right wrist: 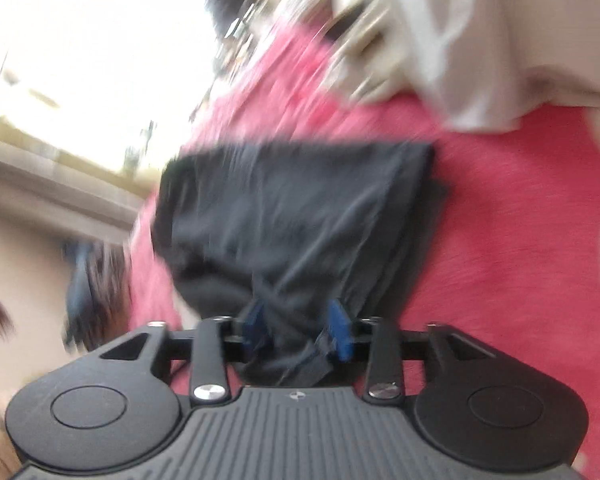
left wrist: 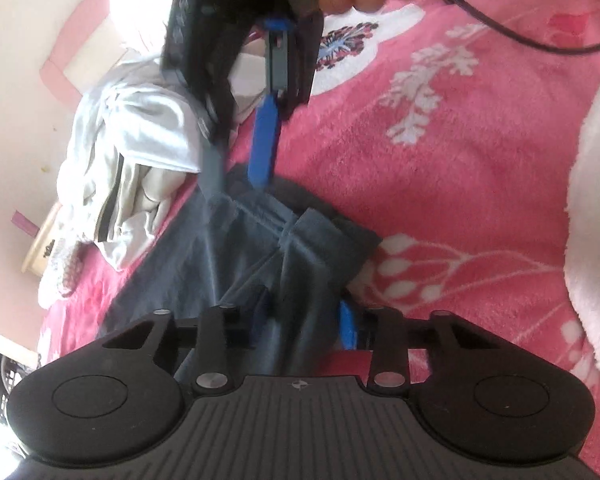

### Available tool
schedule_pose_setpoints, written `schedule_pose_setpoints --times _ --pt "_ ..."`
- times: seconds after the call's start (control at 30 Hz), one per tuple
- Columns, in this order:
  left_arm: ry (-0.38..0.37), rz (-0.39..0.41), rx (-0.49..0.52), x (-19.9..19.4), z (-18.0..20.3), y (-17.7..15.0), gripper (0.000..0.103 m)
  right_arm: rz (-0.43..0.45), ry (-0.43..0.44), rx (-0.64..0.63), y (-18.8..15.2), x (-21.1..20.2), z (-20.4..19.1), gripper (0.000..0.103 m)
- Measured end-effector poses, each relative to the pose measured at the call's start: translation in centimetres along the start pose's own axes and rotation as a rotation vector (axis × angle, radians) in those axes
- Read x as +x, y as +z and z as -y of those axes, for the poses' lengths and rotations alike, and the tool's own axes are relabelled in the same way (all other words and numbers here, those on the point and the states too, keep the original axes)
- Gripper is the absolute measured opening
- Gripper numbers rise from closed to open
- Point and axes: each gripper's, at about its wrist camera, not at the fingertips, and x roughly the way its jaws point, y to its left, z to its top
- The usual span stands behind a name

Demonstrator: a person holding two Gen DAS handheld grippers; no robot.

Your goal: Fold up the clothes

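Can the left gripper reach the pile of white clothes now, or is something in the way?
Probably not yet. The left gripper is shut on the dark grey garment, so it is busy. The white clothes lie ahead to its left on the pink blanket, and the right gripper stands partly across that path.

We saw a dark grey-blue garment (left wrist: 256,256) lying on a hot-pink blanket (left wrist: 480,184) patterned with white leaf sprays and a white patch holding a maroon-and-blue flower. Beside it lay an off-white heap of clothes (left wrist: 136,160) with a dark stripe. Our left claw (left wrist: 308,324) and right claw (right wrist: 296,326) were black with bright blue fingers (right wrist: 338,330).
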Motion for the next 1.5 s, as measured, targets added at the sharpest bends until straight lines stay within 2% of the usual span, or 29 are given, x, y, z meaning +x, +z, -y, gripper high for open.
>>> schedule_pose_setpoints --times 0.03,0.1,0.2,0.33,0.4,0.43,0.47,0.57,0.77,0.93,1.07,1.3,1.5 --pt "-0.008 0.006 -0.019 0.0 -0.1 0.1 0.030 0.024 -0.017 0.042 0.3 -0.5 0.7 0.054" --pt "-0.024 0.014 -0.056 -0.1 -0.4 0.2 0.025 0.045 -0.061 0.113 0.9 -0.8 2.1 0.054" --pt "-0.036 0.020 -0.092 -0.1 -0.7 0.2 0.022 0.025 -0.122 0.193 1.6 0.4 3.4 0.054" --pt "-0.053 0.027 -0.141 -0.2 -1.0 0.1 0.022 0.032 -0.103 0.242 2.1 2.4 3.6 0.055" --pt "-0.049 0.038 -0.156 -0.2 -1.0 0.0 0.012 0.040 -0.099 0.233 2.4 3.1 3.2 0.054" --pt "-0.043 0.047 -0.175 -0.3 -1.1 -0.1 0.009 0.044 -0.098 0.227 2.5 3.4 3.0 0.051" --pt "-0.035 0.059 -0.200 -0.4 -1.3 -0.1 0.007 0.048 -0.097 0.221 2.6 3.8 2.8 0.037" --pt "-0.029 0.094 -0.332 -1.1 -2.5 -0.5 0.004 0.051 -0.101 0.203 2.8 4.6 2.0 0.008" --pt "-0.047 0.159 -0.548 -2.6 -4.4 -1.3 0.003 0.090 -0.044 0.198 3.0 4.1 0.0 0.004" --pt "-0.058 0.228 -0.805 -4.2 -6.8 -3.0 0.003 0.116 0.029 0.182 4.3 3.6 -2.7 0.004" --pt "-0.015 0.289 -1.017 -5.8 -9.1 -5.1 0.003 0.131 0.086 0.158 5.7 3.9 -5.4 0.004" --pt "0.134 0.393 -1.318 -8.9 -12.2 -9.9 0.003 0.125 0.177 0.097 8.3 7.7 -11.2 0.004" --pt "0.247 0.450 -1.483 -10.2 -14.3 -14.7 0.003 0.102 0.210 0.044 10.0 12.6 -16.3 0.004"
